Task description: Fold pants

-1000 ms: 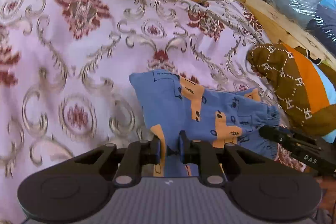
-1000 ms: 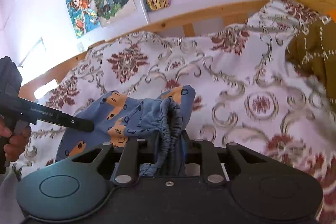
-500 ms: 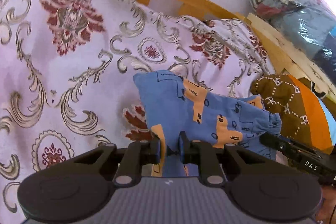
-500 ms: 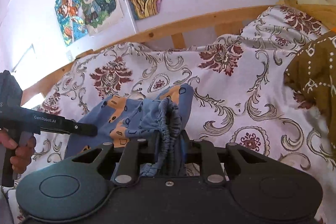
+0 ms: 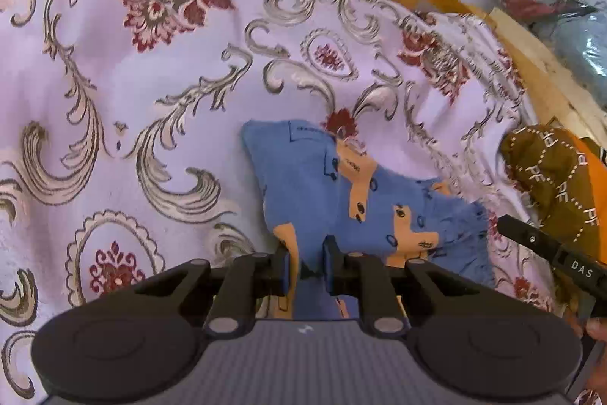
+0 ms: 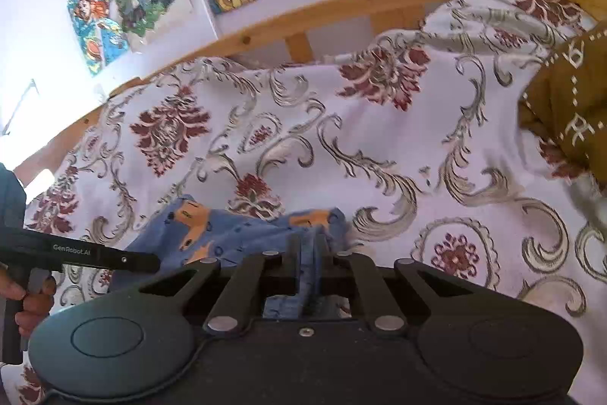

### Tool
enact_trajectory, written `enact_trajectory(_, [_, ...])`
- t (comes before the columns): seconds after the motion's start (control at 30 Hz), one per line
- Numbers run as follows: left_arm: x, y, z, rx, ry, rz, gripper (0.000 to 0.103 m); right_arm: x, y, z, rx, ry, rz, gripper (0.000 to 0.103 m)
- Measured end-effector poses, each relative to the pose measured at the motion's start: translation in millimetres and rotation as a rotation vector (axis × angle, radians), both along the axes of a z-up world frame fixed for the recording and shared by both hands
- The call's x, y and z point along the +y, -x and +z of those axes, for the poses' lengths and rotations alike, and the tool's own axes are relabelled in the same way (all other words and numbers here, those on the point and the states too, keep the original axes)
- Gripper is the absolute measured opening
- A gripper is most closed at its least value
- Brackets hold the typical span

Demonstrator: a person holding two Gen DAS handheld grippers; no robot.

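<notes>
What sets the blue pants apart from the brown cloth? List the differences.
The blue pants carry orange patches; the brown cloth carries dotted white lines and letters. The pants lie in the middle of the bedspread, pinched by the left hand-held gripper; the brown cloth sits at its edge, untouched. Both are patterned fabric.

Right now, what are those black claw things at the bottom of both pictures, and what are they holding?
They are two grabbing tools, each with two fingers, and a person holds one in each hand. Each tool carries a camera looking along its fingers, so you get one picture per tool. The left gripper pinches the small blue pants with orange shapes. The right gripper has the gathered end of the same pants between its fingers, and its jaws are closing. The pants lie on a flowery bedspread. A brown cushion sits nearby.
</notes>
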State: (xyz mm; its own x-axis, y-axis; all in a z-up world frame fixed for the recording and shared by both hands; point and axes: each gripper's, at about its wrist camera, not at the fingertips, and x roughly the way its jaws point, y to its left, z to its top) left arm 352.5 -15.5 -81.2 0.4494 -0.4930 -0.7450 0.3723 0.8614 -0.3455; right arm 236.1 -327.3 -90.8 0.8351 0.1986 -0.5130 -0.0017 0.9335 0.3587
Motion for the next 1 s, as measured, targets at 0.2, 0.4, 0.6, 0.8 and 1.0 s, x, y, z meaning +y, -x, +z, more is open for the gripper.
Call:
enact_trajectory(0.2, [6,-2,-3,0.029,-0.008,0.034,0.044,5,13,-6,0.013,0.019,-0.028,0.049])
enact_trajectory(0.4, [8,6,12,-0.024,-0.028,0.059,0.082,16,33,12,-0.023,0.055,-0.030,0.080])
enact_trajectory(0.6, [22,33,33,-0.079,-0.036,0.125,0.103,27,59,43,-0.100,0.092,-0.032,0.102])
enact_trajectory(0.8, [34,73,63,-0.194,-0.040,0.202,0.103,43,89,70,-0.155,0.158,-0.022,0.102])
enact_trajectory(1.0, [47,127,86,-0.239,0.033,0.277,0.103,60,123,88,-0.204,0.192,-0.015,0.102])
